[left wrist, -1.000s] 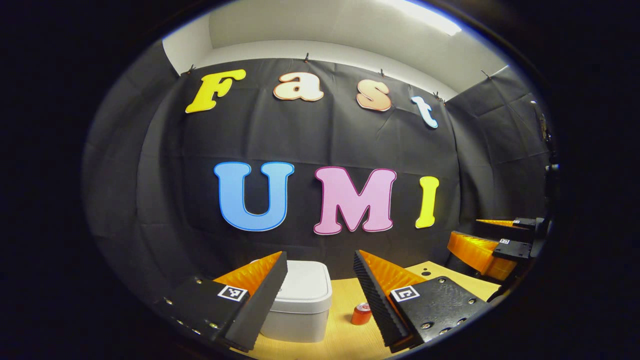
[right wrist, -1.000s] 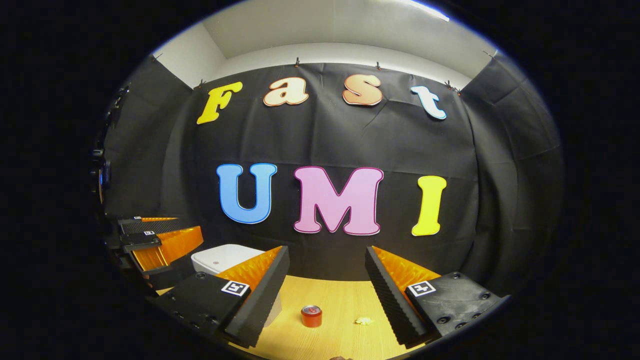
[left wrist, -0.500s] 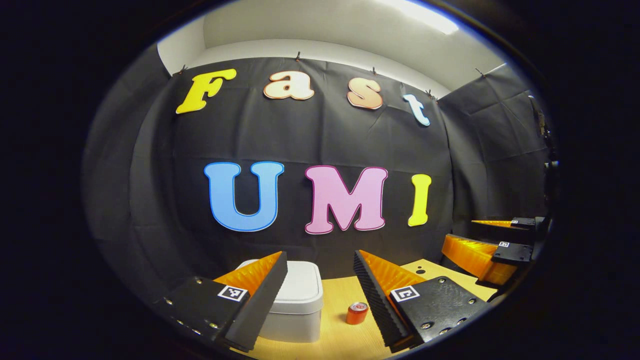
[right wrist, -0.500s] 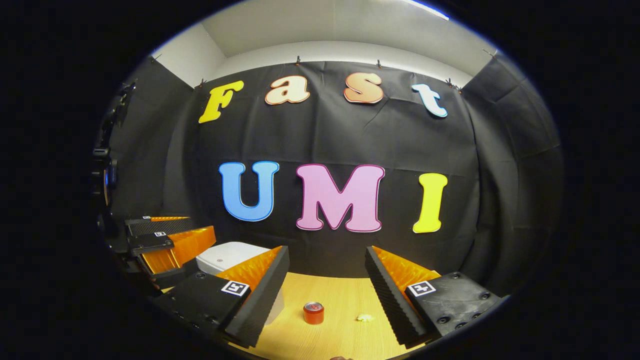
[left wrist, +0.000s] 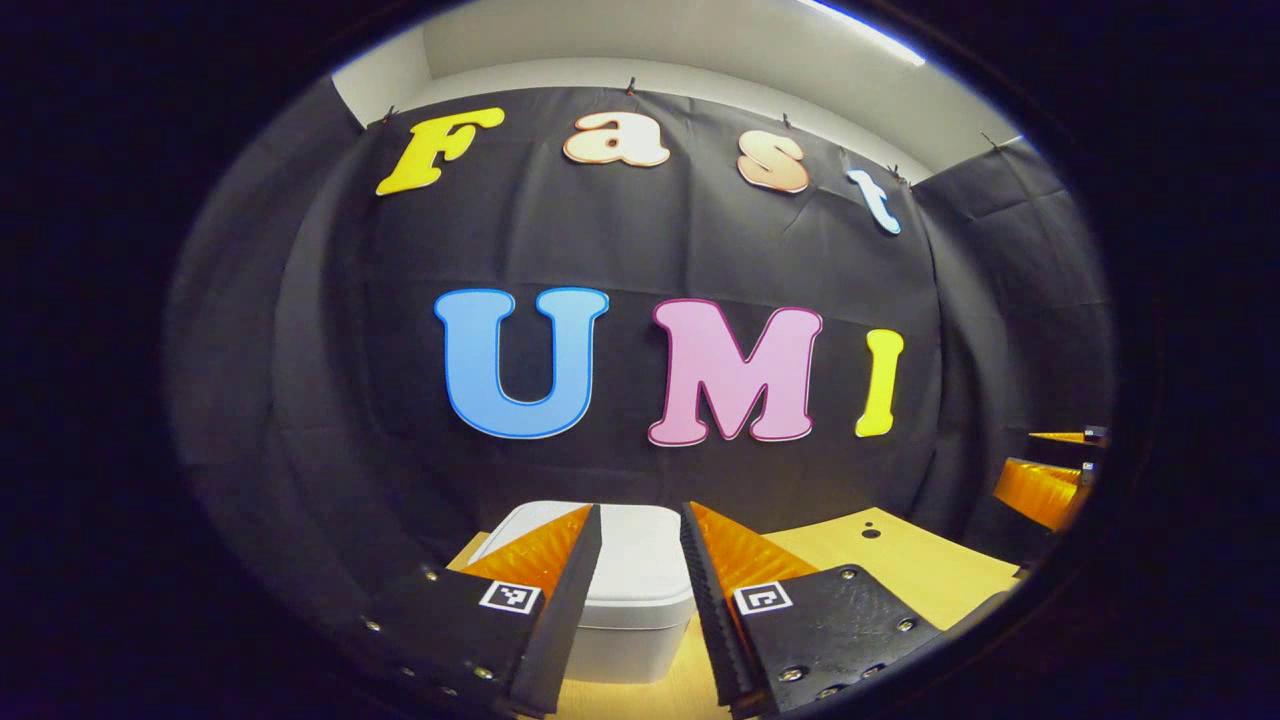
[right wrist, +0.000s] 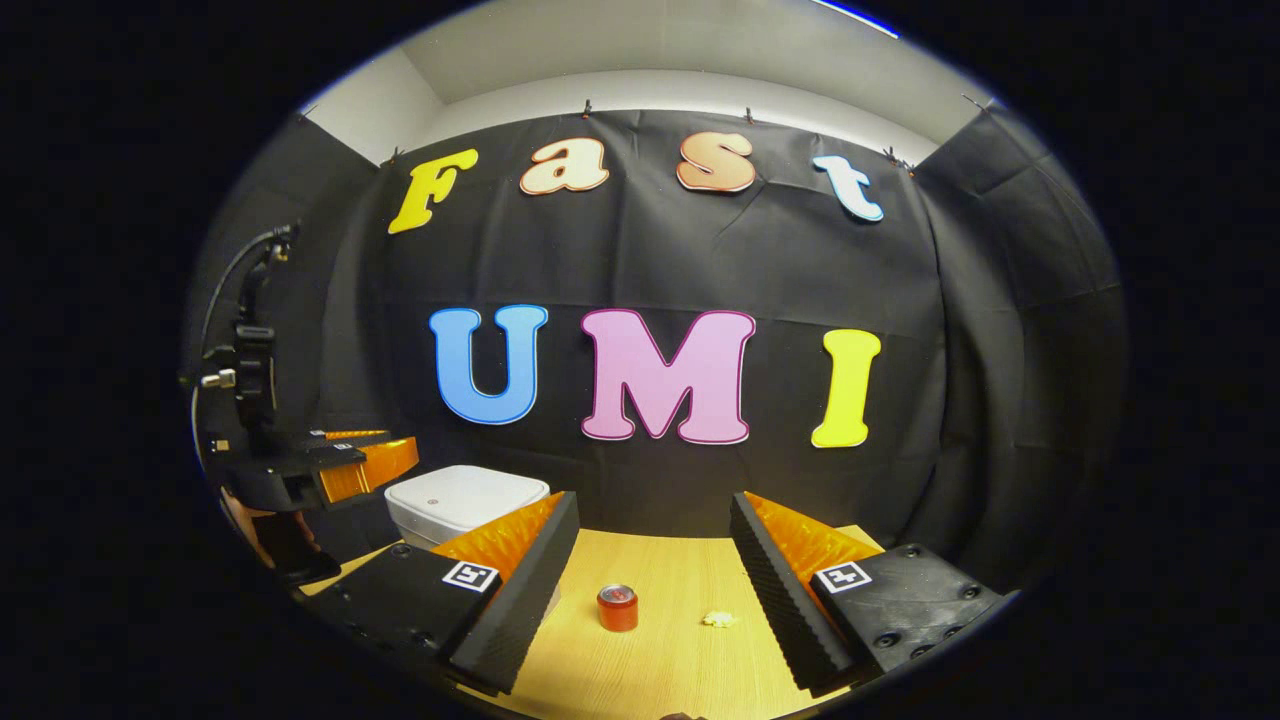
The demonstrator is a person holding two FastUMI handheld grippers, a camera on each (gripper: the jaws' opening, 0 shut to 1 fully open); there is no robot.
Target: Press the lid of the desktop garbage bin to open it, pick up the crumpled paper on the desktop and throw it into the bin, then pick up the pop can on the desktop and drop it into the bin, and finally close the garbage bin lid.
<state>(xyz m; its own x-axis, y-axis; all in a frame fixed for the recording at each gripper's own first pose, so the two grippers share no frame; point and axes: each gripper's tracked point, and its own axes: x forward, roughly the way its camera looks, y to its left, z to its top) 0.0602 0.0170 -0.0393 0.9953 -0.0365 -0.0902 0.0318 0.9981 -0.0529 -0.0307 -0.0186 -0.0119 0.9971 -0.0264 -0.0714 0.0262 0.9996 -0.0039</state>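
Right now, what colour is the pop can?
Red, with a silver top; the pop can shows best in the right gripper view.

Black cloth wall (right wrist: 650, 260), white ceiling (right wrist: 650, 50), light wooden tabletop (right wrist: 680, 570).

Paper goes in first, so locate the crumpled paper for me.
In the right gripper view the crumpled paper lies on the wooden desktop, just right of the red pop can and between the right gripper fingers.
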